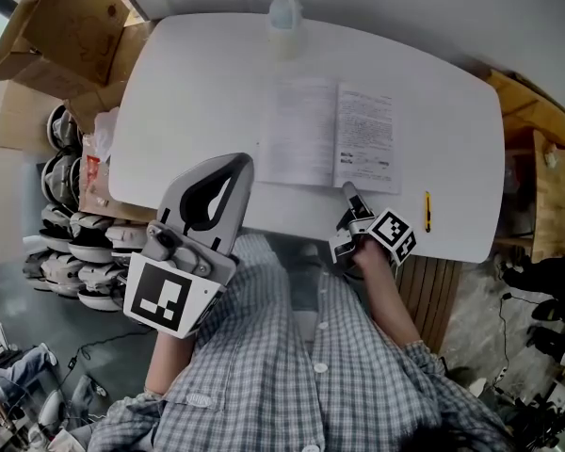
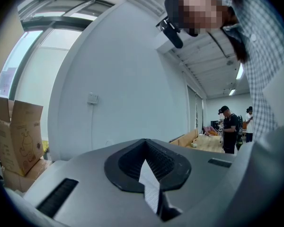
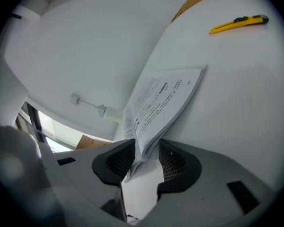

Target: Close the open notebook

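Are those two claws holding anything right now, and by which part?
Nothing is gripped. The right gripper has its jaws open around the near edge of the notebook without pinching it; the left gripper is shut and empty.

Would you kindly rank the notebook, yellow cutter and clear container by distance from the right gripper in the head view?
1. notebook, near edge between the jaws of the right gripper
2. yellow cutter, off to the right
3. clear container, far edge of the table

You can see printed lines on the right page of the notebook (image 1: 363, 137), but none can be read; the print on the cardboard box (image 1: 68, 19) is just as unclear.
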Demonstrator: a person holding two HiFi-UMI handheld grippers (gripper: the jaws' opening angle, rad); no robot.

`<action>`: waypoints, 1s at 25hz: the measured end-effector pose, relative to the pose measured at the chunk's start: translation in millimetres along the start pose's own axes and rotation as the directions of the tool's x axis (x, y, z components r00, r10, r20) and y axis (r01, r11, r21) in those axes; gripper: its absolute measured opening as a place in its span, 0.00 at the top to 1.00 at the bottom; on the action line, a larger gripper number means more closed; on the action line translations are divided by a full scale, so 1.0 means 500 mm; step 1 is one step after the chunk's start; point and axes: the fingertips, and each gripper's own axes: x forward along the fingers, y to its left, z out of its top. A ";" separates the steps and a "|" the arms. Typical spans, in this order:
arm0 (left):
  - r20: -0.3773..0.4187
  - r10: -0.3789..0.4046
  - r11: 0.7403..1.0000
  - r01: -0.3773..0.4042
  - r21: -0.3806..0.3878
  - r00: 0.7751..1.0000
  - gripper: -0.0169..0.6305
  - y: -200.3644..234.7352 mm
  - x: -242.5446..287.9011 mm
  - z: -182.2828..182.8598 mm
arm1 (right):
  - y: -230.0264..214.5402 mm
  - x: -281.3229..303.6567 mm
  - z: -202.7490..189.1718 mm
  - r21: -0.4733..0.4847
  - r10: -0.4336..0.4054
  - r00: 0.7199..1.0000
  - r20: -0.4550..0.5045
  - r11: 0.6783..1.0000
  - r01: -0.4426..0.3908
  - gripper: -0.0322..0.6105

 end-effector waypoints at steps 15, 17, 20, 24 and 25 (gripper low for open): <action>0.036 0.025 1.000 -0.025 -0.005 0.999 0.96 0.008 -0.015 0.012 | -0.017 0.019 0.005 0.110 -0.075 0.996 -0.046 0.991 0.080 0.74; 0.047 0.032 0.999 -0.032 -0.004 0.998 0.96 0.009 -0.020 0.016 | -0.018 0.018 0.006 0.087 -0.074 0.997 -0.033 0.993 0.077 0.75; 0.035 0.046 0.999 -0.046 -0.002 0.998 0.96 0.013 -0.028 0.011 | -0.016 0.014 0.009 0.062 -0.056 0.998 -0.004 0.996 0.056 0.77; 0.027 0.054 0.999 -0.054 -0.007 0.998 0.96 0.020 -0.034 0.008 | -0.011 0.009 0.012 0.051 -0.043 0.998 0.036 0.998 0.041 0.85; 0.021 0.057 0.998 -0.057 -0.007 0.998 0.96 0.022 -0.035 0.007 | -0.007 0.007 0.013 0.033 -0.041 0.998 0.043 0.999 0.039 0.86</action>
